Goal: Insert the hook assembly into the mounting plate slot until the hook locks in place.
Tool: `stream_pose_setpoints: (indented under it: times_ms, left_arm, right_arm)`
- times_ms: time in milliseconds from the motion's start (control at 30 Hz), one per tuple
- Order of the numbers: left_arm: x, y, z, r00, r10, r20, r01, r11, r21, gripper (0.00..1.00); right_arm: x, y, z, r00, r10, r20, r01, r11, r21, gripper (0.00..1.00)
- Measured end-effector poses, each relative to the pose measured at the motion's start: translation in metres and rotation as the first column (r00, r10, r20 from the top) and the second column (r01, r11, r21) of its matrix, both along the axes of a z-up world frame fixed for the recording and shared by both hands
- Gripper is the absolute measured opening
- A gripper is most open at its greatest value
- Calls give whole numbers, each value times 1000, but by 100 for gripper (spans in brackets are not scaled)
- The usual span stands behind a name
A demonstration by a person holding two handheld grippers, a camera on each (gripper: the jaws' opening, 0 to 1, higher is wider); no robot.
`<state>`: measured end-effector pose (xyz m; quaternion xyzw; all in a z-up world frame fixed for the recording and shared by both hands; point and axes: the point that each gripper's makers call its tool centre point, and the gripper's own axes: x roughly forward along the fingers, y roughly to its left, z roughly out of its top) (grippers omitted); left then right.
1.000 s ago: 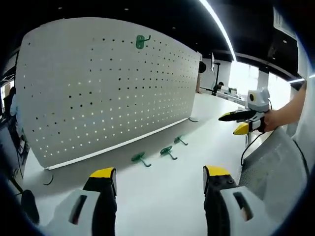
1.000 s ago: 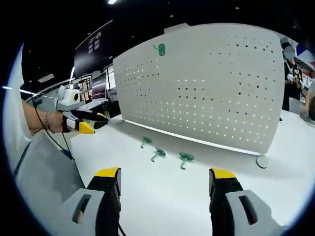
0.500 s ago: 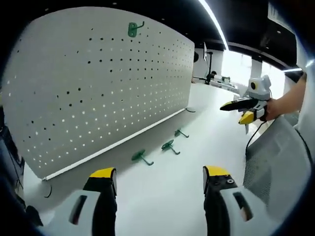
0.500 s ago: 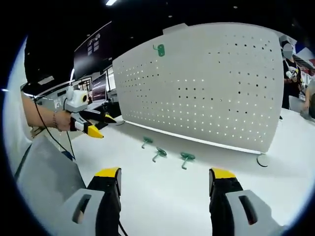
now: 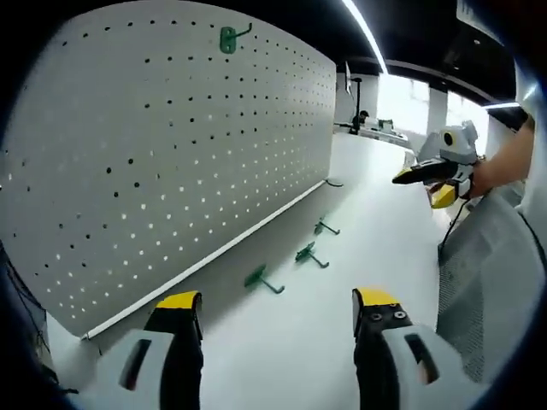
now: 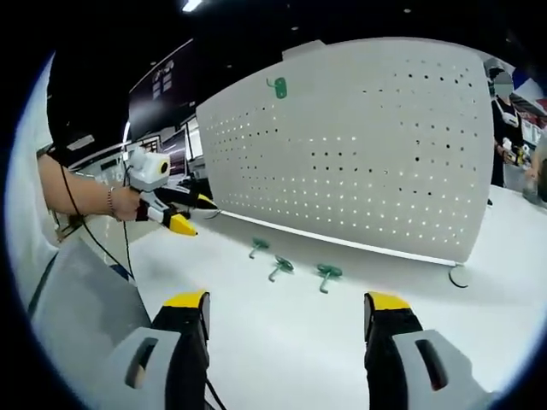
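Here, in the left gripper view, the left gripper (image 5: 278,312) hovers over the white table (image 5: 376,248), jaws wide apart and holding nothing. The pegboard (image 5: 154,145) stands upright close on the left, with one mounted green hook (image 5: 229,38) near its top. Three loose hooks (image 5: 297,254) lie in a row on the table near the board's foot. The right gripper (image 5: 432,179) enters from the right, held in a hand (image 5: 489,175), its jaws slightly parted and empty. In the right gripper view, the right gripper (image 6: 288,312) is likewise wide open and empty; the pegboard (image 6: 359,145) faces it more squarely, and monitors (image 6: 167,149) show behind the left gripper (image 6: 184,213), whose jaws part slightly. Compared with a second ago, the left gripper view has drawn nearer the board, and the left gripper now sits farther in toward the hooks (image 6: 291,265).
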<state>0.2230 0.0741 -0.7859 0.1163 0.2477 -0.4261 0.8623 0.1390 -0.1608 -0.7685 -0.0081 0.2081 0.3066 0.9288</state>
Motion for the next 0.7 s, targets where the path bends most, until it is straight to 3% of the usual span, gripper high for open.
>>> stream_pose_setpoints:
  times_ms: [467,700]
  left_arm:
    - [14,-7,-10,996,-83,-11,84,993,83,73]
    - [18,-10,-18,989,-145,-12,145,979,145,73]
  right_arm:
    - [0,-1,-2,1000,-4,-6,4,1000,-4,69]
    - [-1,0,-3,1000,-2,-10,2,1000,-3,69]
